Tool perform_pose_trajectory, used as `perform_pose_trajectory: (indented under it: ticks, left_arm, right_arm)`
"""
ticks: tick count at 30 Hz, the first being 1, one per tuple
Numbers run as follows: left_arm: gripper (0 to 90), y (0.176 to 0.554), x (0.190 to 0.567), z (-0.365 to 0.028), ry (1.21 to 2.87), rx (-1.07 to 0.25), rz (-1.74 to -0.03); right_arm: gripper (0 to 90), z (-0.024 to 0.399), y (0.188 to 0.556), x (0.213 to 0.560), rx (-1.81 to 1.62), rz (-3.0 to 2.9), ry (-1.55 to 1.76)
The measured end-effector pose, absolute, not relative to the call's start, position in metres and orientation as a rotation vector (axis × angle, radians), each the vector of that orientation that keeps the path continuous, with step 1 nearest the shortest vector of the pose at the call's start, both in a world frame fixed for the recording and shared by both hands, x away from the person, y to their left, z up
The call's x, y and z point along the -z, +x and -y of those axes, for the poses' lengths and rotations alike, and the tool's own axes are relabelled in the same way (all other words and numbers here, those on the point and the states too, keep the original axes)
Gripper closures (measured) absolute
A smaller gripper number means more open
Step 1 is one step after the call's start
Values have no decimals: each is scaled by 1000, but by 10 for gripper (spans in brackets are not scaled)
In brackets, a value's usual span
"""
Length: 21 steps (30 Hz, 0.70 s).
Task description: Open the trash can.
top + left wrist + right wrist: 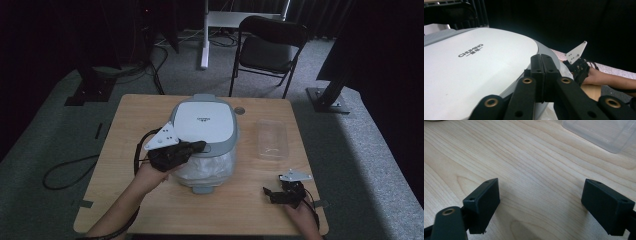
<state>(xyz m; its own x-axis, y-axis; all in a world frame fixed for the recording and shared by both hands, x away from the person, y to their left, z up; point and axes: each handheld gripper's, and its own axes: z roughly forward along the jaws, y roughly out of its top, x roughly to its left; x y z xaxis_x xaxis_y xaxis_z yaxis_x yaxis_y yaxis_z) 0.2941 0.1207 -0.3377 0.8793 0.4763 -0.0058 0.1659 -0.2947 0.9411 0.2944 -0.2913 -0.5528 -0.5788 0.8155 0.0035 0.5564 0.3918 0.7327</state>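
Left tool (200,146) closed at cooker (205,120) lid edge

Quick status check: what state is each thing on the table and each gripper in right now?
Rice cooker: lid down, standing on the table.
Clear plastic container: empty, no lid, right of the cooker.
Left gripper: jaws shut on nothing, at the lid's front edge.
Right gripper: jaws open, low over bare table.
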Motion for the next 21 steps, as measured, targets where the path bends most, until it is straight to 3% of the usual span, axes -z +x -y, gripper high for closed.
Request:
perform_pose_trajectory:
  ticks: [21]
  left_arm:
    - [900,294,344,-117,1903,-334,-436]
  right_arm:
    - [145,291,294,553,-1004,-2298,1190]
